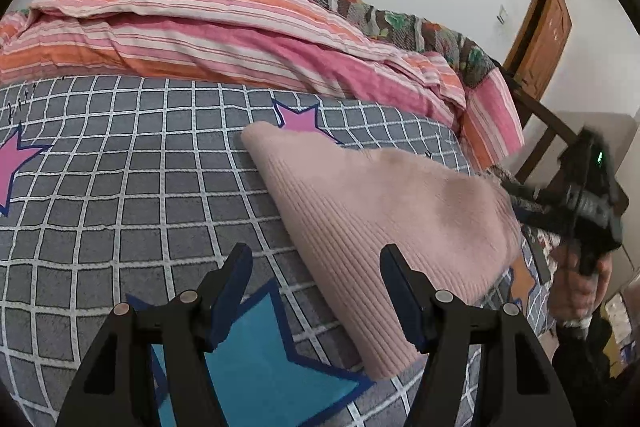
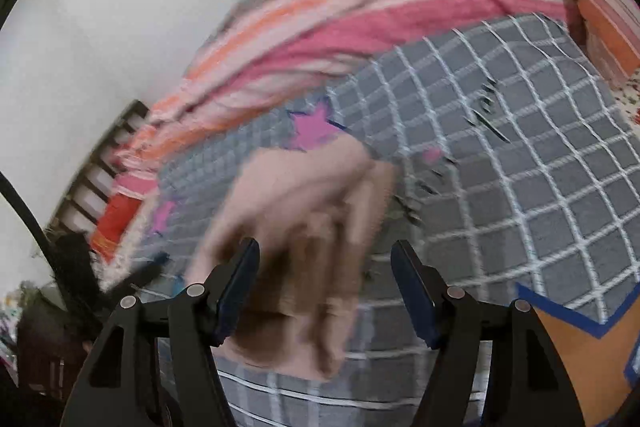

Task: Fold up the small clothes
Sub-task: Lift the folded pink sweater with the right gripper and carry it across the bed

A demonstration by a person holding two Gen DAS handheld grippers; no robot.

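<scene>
A pale pink ribbed knit garment (image 1: 384,211) lies folded on the grey checked bedspread (image 1: 120,167). In the left wrist view my left gripper (image 1: 316,287) is open and empty just in front of its near edge; the right finger (image 1: 400,291) overlaps the cloth. The right gripper's body (image 1: 588,199) shows at the garment's far right end, blurred. In the right wrist view my right gripper (image 2: 326,287) is open just above the blurred garment (image 2: 296,227), with nothing between its fingers.
A rumpled pink and orange striped quilt (image 1: 224,27) lies along the back of the bed against a white wall. A wooden door (image 1: 540,31) stands at the far right. A slatted headboard (image 2: 100,167) shows at the left in the right wrist view.
</scene>
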